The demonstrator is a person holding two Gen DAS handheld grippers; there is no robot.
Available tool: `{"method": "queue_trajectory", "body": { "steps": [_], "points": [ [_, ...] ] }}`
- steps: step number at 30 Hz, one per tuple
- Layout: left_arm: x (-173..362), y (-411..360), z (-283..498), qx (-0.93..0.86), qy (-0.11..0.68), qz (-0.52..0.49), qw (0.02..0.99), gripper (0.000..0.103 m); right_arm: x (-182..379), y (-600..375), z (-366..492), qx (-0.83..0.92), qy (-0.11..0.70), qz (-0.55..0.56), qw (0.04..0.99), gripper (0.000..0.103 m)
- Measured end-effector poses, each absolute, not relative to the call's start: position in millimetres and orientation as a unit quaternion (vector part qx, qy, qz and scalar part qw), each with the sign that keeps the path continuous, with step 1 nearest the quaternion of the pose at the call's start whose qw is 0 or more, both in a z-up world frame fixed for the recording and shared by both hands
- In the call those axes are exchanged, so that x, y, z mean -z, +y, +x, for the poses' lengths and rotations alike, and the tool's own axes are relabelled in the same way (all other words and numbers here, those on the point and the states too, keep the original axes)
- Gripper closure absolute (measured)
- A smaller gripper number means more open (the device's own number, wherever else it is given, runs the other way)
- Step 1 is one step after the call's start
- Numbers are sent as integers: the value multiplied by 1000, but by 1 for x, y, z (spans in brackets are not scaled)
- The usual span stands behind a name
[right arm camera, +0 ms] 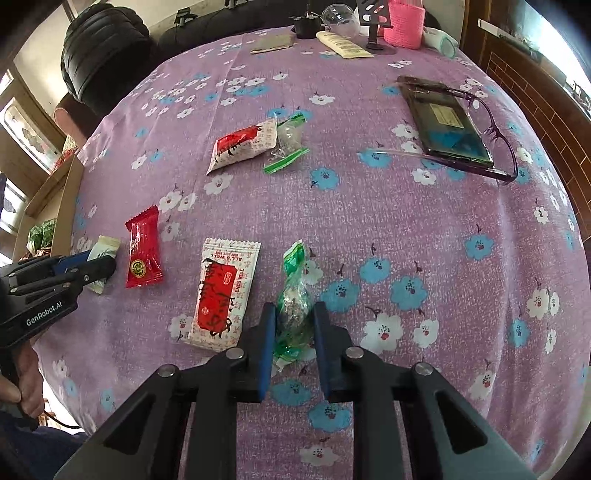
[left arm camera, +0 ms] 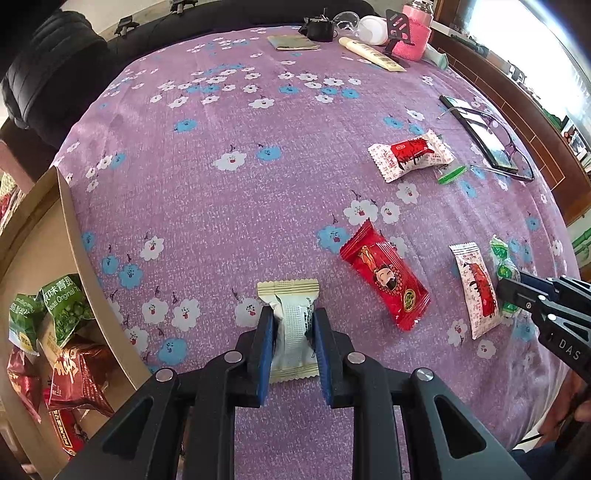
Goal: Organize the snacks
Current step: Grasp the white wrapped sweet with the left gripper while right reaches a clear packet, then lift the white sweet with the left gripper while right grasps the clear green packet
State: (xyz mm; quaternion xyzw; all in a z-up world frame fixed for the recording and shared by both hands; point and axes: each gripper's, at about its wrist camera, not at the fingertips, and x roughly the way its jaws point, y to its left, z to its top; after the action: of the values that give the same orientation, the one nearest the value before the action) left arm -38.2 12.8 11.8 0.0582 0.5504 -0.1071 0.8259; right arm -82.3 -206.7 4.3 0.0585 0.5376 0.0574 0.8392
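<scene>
My left gripper (left arm camera: pixel 293 321) is shut on a white snack packet with cream crimped ends (left arm camera: pixel 291 325), which lies on the purple flowered cloth (left arm camera: pixel 240 206). My right gripper (right arm camera: pixel 294 317) is shut on a green twist-wrapped candy (right arm camera: pixel 295 295). Beside that candy lies a white-and-red packet (right arm camera: pixel 221 291), then a red packet (right arm camera: pixel 143 254). Farther back rest another white-and-red packet (right arm camera: pixel 243 146) and a clear green-ended candy (right arm camera: pixel 288 142). In the left wrist view the right gripper (left arm camera: pixel 508 295) shows at the right edge, over the green candy (left arm camera: pixel 502 258).
A cardboard box (left arm camera: pixel 70 221) at the left holds several green and red snack bags (left arm camera: pixel 66 310). A phone (right arm camera: pixel 447 125) with glasses (right arm camera: pixel 495 129) lies at the right. At the far edge stand a pink cup (right arm camera: pixel 402 22), a tube (right arm camera: pixel 343 44) and small clutter. A hand (right arm camera: pixel 18 384) holds the left gripper.
</scene>
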Motion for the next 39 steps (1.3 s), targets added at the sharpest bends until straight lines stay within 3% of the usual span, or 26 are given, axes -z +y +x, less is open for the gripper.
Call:
{"method": "queue_trajectory", "body": {
  "steps": [8,24,39],
  "points": [
    [-12,11,-38,107,549,63,826,82,-3,-216,-83,-59,535,96,837,84],
    [-11,10,-38,105,548,66,827,80,-4,-207,-77,-57,548,71,832,84],
    [-22,15,-43,96,532,49,840,83,-28,-208,-91,-73,498,65,862,84]
  ]
}}
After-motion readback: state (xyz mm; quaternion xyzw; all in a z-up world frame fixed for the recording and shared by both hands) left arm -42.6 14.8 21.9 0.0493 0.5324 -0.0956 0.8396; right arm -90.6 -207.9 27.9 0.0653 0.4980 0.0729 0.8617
